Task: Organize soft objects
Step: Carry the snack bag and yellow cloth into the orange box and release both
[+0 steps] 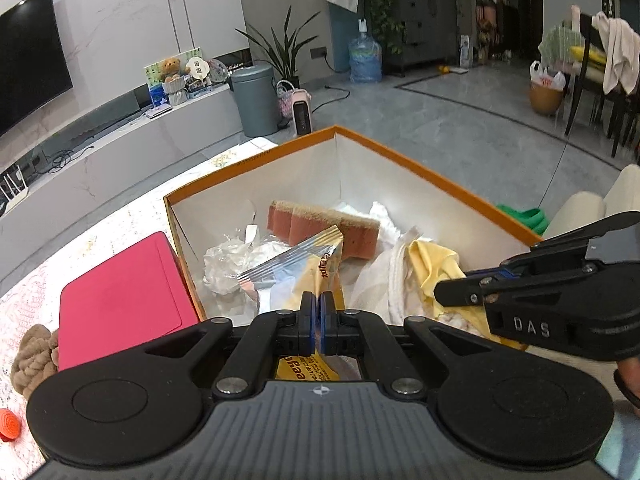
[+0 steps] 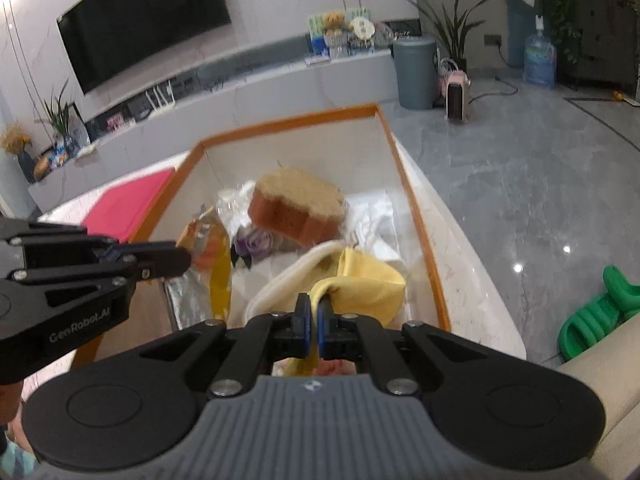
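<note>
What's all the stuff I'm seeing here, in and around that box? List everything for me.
Box: one, orange rim, white inside, on the table.
Sponge: one, brownish-red with tan top, at the back of the box.
Snack packet: one, yellow and silver, over the box, pinched by the left claw.
Yellow cloth: one, over the box's near right side, pinched by the right claw.
White cloth: one, beside the yellow cloth.
Crumpled clear plastic: one, left part of the box.
Pink case: one, left of the box.
Bin: one, grey, on the floor.
Left claw: black, shut.
Right claw: black, shut.
</note>
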Action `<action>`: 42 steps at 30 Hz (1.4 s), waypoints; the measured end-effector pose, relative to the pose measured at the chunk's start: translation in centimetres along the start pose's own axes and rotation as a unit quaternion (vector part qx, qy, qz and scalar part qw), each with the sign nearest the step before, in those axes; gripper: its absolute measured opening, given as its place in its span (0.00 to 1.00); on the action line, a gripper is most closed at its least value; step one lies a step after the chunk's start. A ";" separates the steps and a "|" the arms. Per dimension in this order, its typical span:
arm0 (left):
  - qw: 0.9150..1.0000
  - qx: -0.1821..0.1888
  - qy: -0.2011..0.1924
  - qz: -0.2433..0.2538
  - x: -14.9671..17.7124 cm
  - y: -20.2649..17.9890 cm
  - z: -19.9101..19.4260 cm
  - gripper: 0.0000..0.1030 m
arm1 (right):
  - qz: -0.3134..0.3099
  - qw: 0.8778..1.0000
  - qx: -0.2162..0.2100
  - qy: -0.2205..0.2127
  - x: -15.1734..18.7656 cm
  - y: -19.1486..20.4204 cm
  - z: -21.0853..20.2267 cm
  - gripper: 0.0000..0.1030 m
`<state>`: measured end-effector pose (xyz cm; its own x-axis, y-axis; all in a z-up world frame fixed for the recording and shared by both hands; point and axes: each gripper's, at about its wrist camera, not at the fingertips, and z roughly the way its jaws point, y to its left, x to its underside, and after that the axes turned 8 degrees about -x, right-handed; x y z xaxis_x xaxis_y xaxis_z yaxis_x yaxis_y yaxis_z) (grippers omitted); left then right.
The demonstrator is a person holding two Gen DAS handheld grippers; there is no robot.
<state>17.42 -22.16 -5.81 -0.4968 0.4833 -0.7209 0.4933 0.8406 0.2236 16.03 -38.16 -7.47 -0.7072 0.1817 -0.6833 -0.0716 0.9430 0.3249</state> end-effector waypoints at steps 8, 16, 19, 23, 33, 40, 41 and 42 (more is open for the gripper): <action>1.000 -0.019 0.011 0.019 -0.1 -0.8 1.3 0.02 | -0.034 0.999 0.018 0.023 0.3 0.8 0.8 0.01; 0.999 -0.030 0.013 0.044 -0.2 -1.7 1.7 0.03 | -0.058 0.997 0.036 0.032 0.6 1.5 1.1 0.05; 0.999 -0.031 0.013 0.040 -0.3 -1.6 1.8 0.04 | -0.061 0.997 0.038 0.032 0.6 1.6 1.0 0.05; 0.999 -0.031 0.008 0.021 -0.5 -1.1 1.6 0.06 | -0.071 0.996 0.048 0.031 0.6 2.0 0.9 0.14; 1.000 -0.019 -0.003 -0.009 -0.9 0.3 -0.1 0.15 | -0.095 0.994 0.048 0.022 0.9 3.1 0.3 0.38; 1.000 -0.020 -0.008 -0.004 -0.3 1.5 -2.3 0.17 | -0.113 0.992 0.042 0.036 0.5 3.9 -0.1 0.53; 1.000 -0.019 -0.008 -0.008 -0.1 1.8 -2.7 0.19 | -0.112 0.992 0.042 0.034 0.4 4.1 -0.4 0.55; 1.000 -0.016 -0.008 -0.014 0.0 2.1 -3.0 0.21 | -0.113 0.992 0.042 0.032 0.3 4.3 -0.8 0.57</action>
<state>16.29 -19.62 -3.37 -0.4980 0.4565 -0.7373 0.4573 0.8606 0.2240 14.94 -34.26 -5.76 -0.7234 -0.0519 -0.6885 -0.1765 0.9779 0.1118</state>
